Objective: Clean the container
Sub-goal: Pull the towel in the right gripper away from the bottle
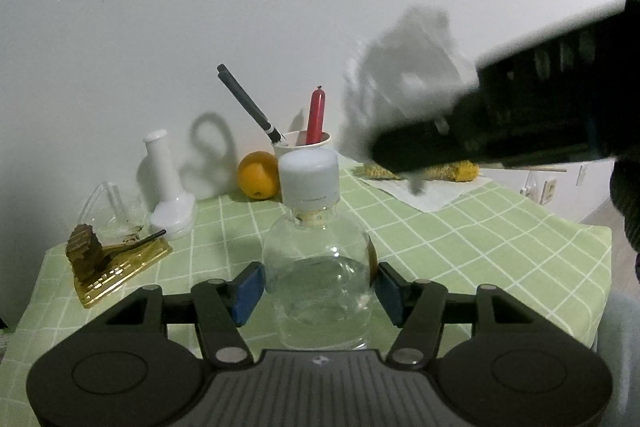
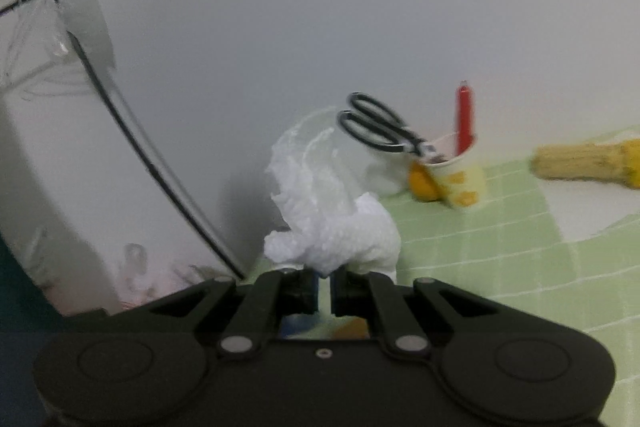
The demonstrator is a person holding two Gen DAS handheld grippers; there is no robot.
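Observation:
A clear glass bottle (image 1: 318, 267) with a white cap (image 1: 308, 177) stands upright on the green checked tablecloth. My left gripper (image 1: 318, 291) is shut on the bottle's body, blue pads against both sides. My right gripper (image 2: 325, 291) is shut on a crumpled white paper tissue (image 2: 328, 211). In the left wrist view the right gripper (image 1: 420, 143) and the tissue (image 1: 408, 75) hover, blurred, above and to the right of the bottle's cap.
A paper cup (image 1: 302, 145) with scissors (image 1: 248, 105) and a red balloon stands behind the bottle, next to an orange (image 1: 259, 175). Corn cobs (image 1: 452, 171) lie on a white napkin at right. A white funnel-like bottle (image 1: 170, 187) and chocolate on a gold tray (image 1: 116, 267) sit at left.

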